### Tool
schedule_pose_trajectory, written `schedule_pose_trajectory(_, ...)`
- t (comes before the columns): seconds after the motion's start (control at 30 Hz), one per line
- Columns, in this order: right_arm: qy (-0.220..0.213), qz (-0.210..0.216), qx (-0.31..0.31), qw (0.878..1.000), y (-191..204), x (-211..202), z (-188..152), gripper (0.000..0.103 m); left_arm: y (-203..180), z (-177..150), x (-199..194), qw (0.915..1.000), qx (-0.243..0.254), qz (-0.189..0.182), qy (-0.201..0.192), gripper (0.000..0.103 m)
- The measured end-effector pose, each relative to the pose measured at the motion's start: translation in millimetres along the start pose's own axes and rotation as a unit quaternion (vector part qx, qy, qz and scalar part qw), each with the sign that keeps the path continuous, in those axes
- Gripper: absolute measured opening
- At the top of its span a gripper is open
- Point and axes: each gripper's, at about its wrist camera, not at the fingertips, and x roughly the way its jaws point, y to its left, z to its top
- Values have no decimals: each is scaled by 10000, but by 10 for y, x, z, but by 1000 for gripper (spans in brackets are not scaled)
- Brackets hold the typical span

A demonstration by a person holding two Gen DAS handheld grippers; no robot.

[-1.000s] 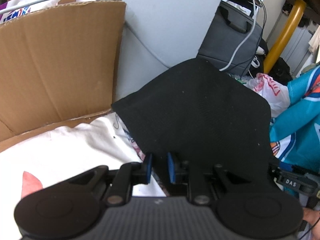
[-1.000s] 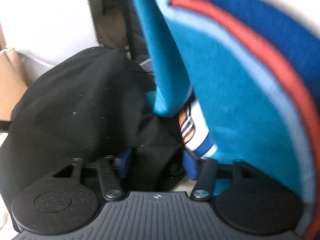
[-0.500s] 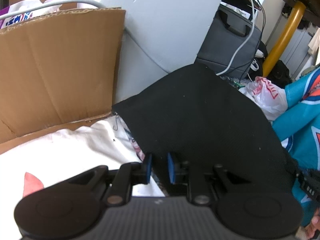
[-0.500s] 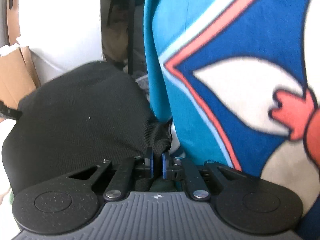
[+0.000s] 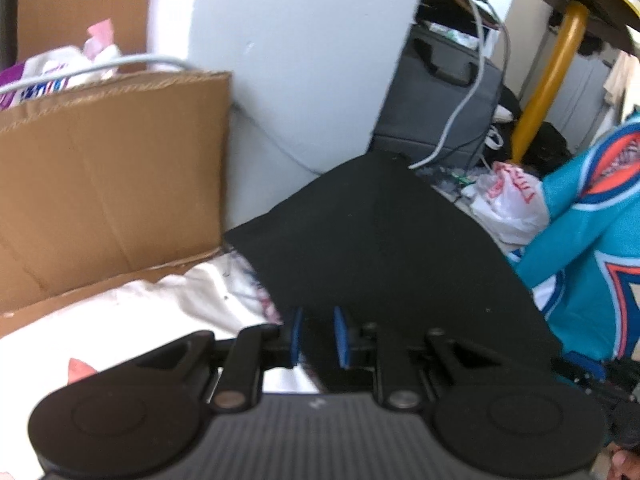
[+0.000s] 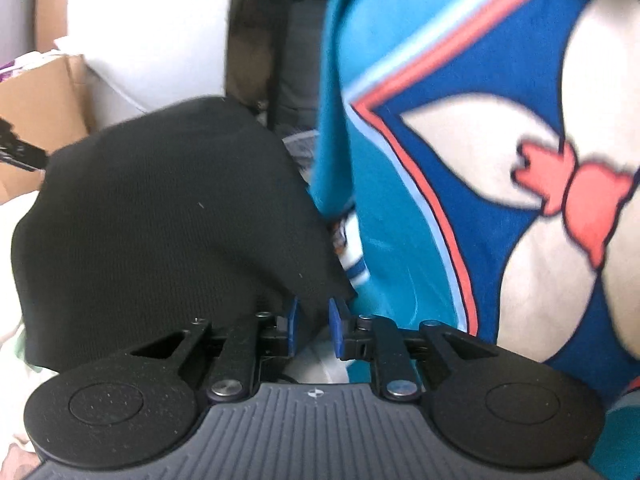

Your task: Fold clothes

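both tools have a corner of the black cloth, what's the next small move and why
Probably draw the two tools apart to tauten the black cloth. It domes slackly between the left tool and the right tool, whose jaws are opening with fabric between them, so re-close first.

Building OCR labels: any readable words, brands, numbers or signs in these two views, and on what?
Nothing reads clearly in either view.
Red print on the white plastic bag: blurred, unreadable.
Blue lettering on the purple-and-white packet: blurred, unreadable.
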Motion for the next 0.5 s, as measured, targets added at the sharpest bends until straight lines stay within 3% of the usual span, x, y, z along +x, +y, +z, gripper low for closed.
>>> schedule_pose_trajectory(0.23,-232,308,-50,9992,55,226,96,21,-200,11,195,9999,143,-57,71,19)
schedule_pose_trajectory(0.3,-182,351,-31,9992,52,324,100,27,-198,6,262,9998,175,31,122,19)
schedule_pose_trajectory(0.5,36,170,-297,9994,95,585,36,30,-123,21,317,9991,296,199,247,21)
